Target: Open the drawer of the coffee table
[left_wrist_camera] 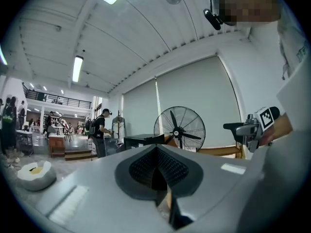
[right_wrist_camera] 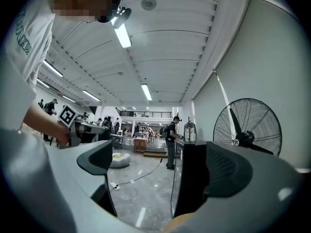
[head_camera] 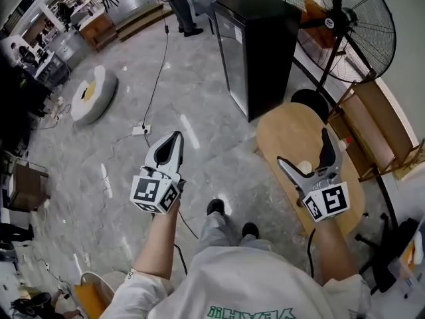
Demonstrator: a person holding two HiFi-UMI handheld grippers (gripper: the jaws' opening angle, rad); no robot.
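At this moment the task had not begun: neither claw had made contact with the coffee table (head_camera: 287,133), and both were held in the air in front of your body. The left claw (head_camera: 174,140) was clenched on nothing, its pads pressed together, and it hung over open floor (head_camera: 199,92), well apart from the table. The right claw (head_camera: 302,147) was released, jaws spread wide and empty, and it hovered above the oval tabletop. The drawer itself did not appear in any view; it was probably under the tabletop rim, out of the overhead line of sight, so locating its front, gripping it and pulling it out were all left to do. Clearances were uneven. The black cabinet (head_camera: 255,45) stood just beyond the far end of the table, the fan (head_camera: 340,26) had its base near the far right edge, and a wooden frame (head_camera: 372,128) crowded the right side. The left side, where your feet stood, offered open floor, crossed only by a cable (head_camera: 157,85).
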